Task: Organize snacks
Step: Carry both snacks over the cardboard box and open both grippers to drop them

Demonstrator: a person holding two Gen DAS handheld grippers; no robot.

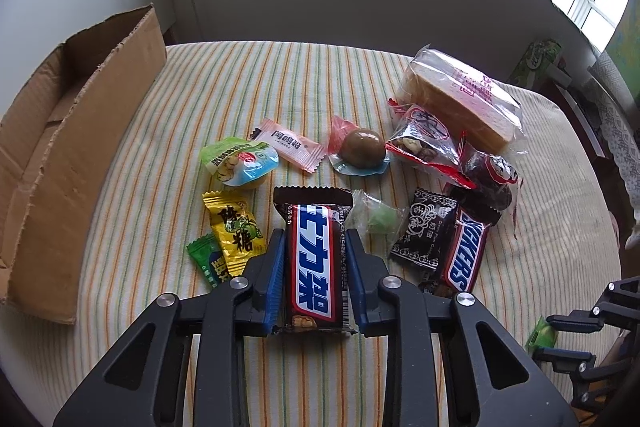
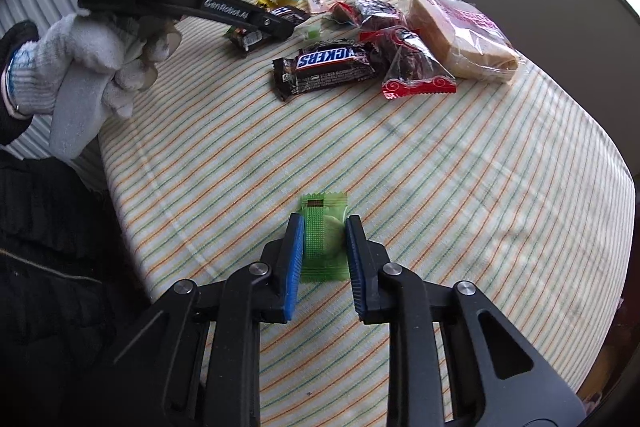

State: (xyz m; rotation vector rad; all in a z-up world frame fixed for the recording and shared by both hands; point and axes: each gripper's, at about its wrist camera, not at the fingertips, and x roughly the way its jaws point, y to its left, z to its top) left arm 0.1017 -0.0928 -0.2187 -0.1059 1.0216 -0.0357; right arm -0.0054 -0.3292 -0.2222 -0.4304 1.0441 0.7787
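Note:
A brown Snickers bar with Chinese lettering lies lengthwise between the blue pads of my left gripper, which is shut on its two long sides just above the striped tablecloth. In the right wrist view a small green candy packet sits between the pads of my right gripper, shut on it at the near side of the table. That view also shows the left gripper, held by a white-gloved hand.
An open cardboard box stands at the table's left edge. Several snacks lie in the middle and right: a second Snickers, a bagged bread slice, a packed brown egg, a yellow candy.

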